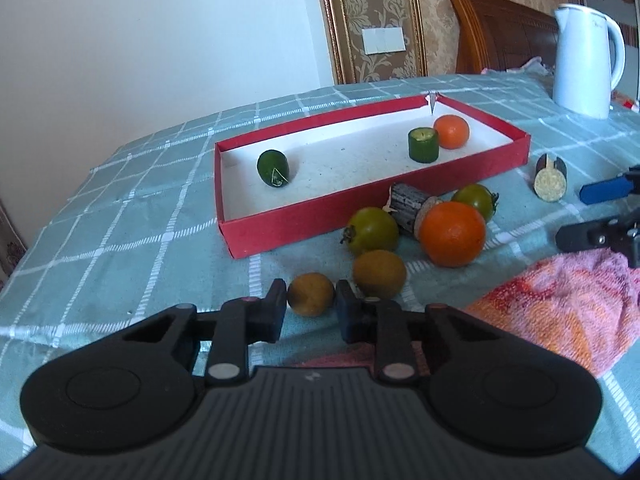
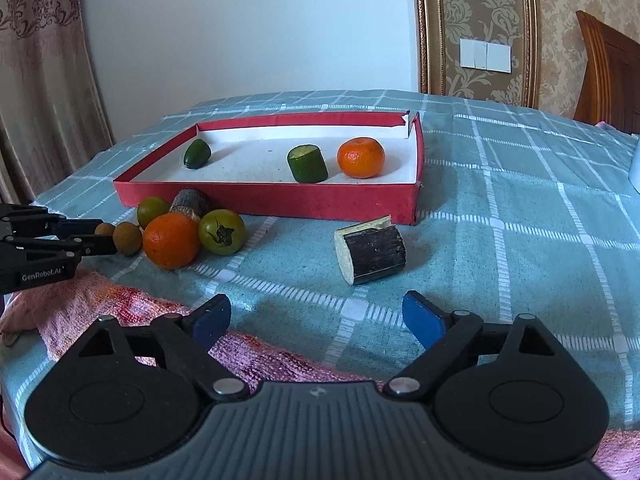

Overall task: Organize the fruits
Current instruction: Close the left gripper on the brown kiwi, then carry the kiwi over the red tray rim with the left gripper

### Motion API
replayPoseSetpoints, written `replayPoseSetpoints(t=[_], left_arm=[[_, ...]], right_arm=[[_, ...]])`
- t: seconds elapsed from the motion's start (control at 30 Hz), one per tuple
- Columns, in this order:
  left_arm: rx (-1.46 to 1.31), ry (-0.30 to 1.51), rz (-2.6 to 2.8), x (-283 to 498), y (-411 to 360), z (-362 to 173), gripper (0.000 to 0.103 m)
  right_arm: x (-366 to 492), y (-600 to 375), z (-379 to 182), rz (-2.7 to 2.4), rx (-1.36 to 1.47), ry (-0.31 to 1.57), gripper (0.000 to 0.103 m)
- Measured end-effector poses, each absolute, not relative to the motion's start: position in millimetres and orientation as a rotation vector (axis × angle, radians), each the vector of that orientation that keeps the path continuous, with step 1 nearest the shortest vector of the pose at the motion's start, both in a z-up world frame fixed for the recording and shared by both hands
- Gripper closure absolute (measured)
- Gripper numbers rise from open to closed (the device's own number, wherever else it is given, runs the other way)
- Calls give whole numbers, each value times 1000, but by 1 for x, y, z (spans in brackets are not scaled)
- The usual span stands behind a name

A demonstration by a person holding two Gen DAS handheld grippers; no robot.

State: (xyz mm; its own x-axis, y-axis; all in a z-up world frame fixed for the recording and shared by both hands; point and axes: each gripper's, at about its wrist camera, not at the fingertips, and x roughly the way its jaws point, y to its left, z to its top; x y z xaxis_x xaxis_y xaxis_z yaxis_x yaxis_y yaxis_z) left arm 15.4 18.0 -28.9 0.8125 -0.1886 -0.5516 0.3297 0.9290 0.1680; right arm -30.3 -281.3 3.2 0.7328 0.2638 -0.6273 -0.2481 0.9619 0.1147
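Note:
My left gripper (image 1: 311, 305) is shut on a small brown round fruit (image 1: 311, 293) on the checked cloth; the right wrist view shows that same gripper (image 2: 105, 237) at the far left. A second brown fruit (image 1: 379, 274) lies just beyond it. Behind are two green tomatoes (image 1: 373, 229), an orange (image 1: 453, 233) and a dark cane piece (image 1: 409, 205). The red tray (image 1: 280, 226) holds a dark green fruit (image 1: 273, 168), a cut cucumber piece (image 1: 423, 145) and an orange (image 1: 452, 131). My right gripper (image 2: 316, 312) is open and holds nothing, just short of another cane piece (image 2: 370, 255).
A pink towel (image 2: 120, 312) lies under and beside both grippers. A white kettle (image 1: 586, 60) stands at the back right, with a wooden headboard (image 1: 500, 32) behind it. The table's left edge drops away near the wall and a curtain (image 2: 40, 80).

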Motion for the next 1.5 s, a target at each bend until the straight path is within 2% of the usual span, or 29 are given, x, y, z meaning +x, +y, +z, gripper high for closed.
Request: replayPoseSetpoints(t=[0.33,0.7,0.77,0.8,0.83,1.07,1.2,1.3,1.43,1.5], left_arm=[[116,536,-262,21,34,-16,79],[18,554,-232,63,38,-1,79],[-5,552,-226,71,39,1,79],[-10,549,-218,75,39,3,79],[-28,549,-226,79,41,6,80],[-93,559,-239,100,48,10,80],[-76,561,-248,82,57,5,80],[-71,570,-268,64,64,3,78],[-74,600,-296,51,67,-3,68],[-53,608,-299,48,63,-7,66]], right_arm=[[-30,-278,3,276,-1,698,9],[-31,-273,2,265,-36,703,9],[-31,-272,2,259,-39,705,6],[-29,-272,1,245,-41,711,1],[-29,-273,1,239,-37,715,0],[-29,-273,1,238,-39,714,0],[-29,-273,1,238,-39,714,0],[-29,-273,1,238,-39,714,0],[-29,-273,2,238,-38,714,0],[-29,-273,1,238,-39,714,0]])
